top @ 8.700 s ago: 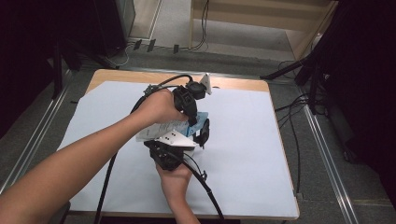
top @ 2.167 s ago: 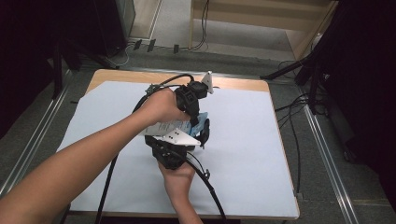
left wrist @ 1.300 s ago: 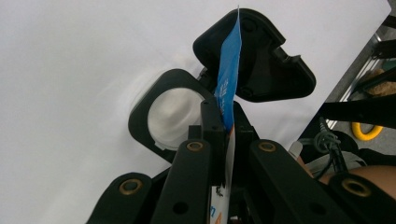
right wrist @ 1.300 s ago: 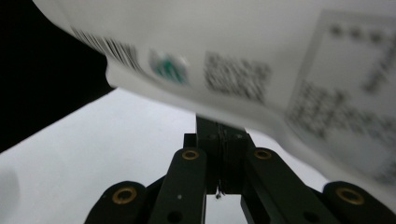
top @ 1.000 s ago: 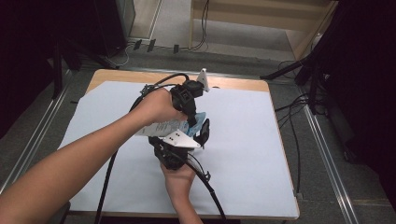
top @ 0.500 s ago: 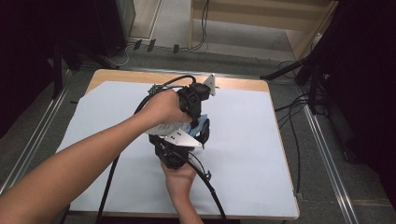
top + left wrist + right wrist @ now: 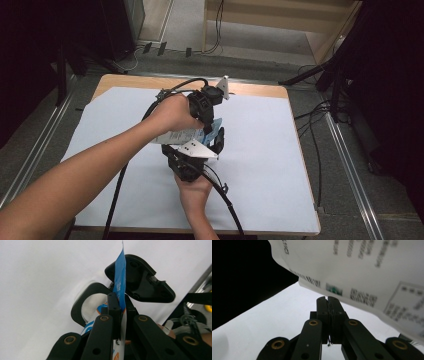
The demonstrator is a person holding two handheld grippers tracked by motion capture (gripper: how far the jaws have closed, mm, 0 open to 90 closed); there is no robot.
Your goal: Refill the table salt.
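Covering the table, the white sheet (image 7: 280,165) lies under a thin, limp plastic packet (image 7: 187,135) held just above its middle. It looks light and floppy, best gripped at a sealed edge. The left gripper (image 7: 119,305) is clamped on its blue edge; the right gripper (image 7: 327,305) pinches the printed edge, jaws together.

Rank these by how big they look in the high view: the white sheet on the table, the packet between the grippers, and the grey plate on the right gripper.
1. white sheet
2. packet
3. grey plate, close to the packet's visible part, which the hand partly covers, so that order is unsure.
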